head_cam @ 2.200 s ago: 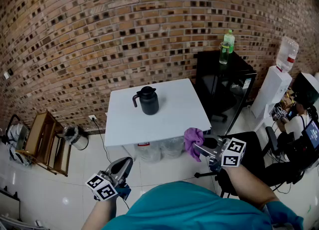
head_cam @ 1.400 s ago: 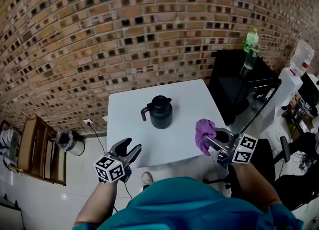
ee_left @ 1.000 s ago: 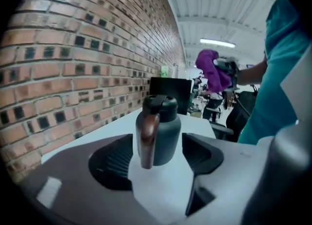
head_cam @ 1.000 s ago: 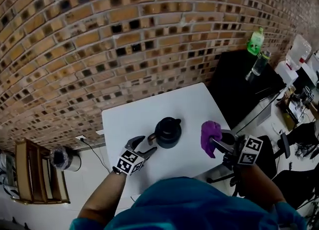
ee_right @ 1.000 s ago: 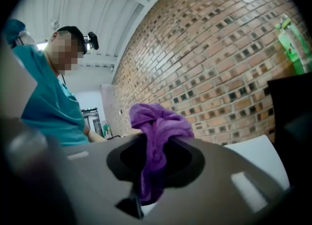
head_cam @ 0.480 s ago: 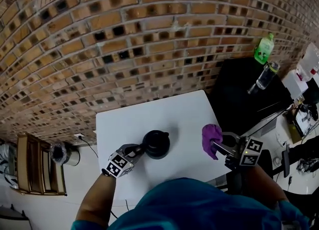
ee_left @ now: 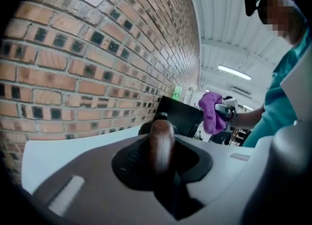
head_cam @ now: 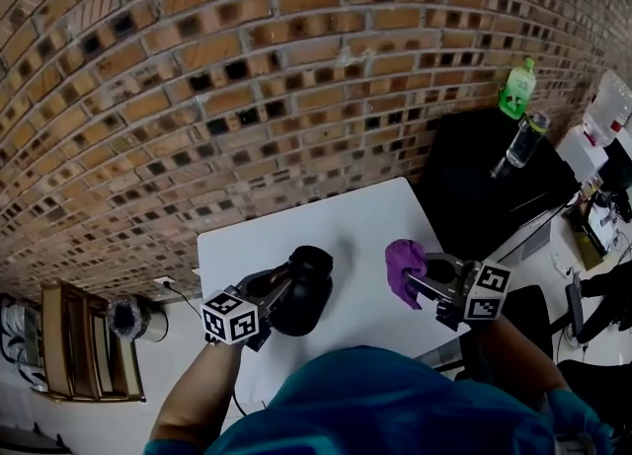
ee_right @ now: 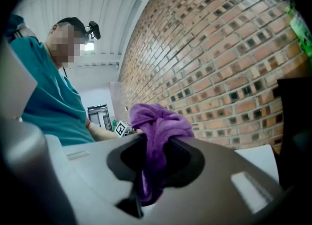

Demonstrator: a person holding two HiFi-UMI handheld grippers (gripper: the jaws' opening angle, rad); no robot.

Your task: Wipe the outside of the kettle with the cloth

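The black kettle (head_cam: 306,290) hangs tilted a little above the white table (head_cam: 336,216). My left gripper (head_cam: 279,291) is shut on the kettle's handle (ee_left: 162,143); its jaws have just been closing, with the brown handle clamped between them. To the kettle's right, my right gripper (head_cam: 420,281) is shut on the bunched purple cloth (head_cam: 402,267), held apart from the kettle. The cloth (ee_right: 156,131) sticks up between the right jaws. The left gripper view also shows the cloth (ee_left: 210,112) beyond the kettle.
A brick wall (head_cam: 247,68) runs along the table's far edge. A black cabinet (head_cam: 474,177) at the right carries a green bottle (head_cam: 516,89) and a clear bottle (head_cam: 523,139). A wooden shelf (head_cam: 84,354) and a bin (head_cam: 126,317) stand on the floor at the left.
My left gripper closed on the kettle's handle and raised the kettle off the table, tilting it. My right gripper with the cloth shifted left toward the kettle.
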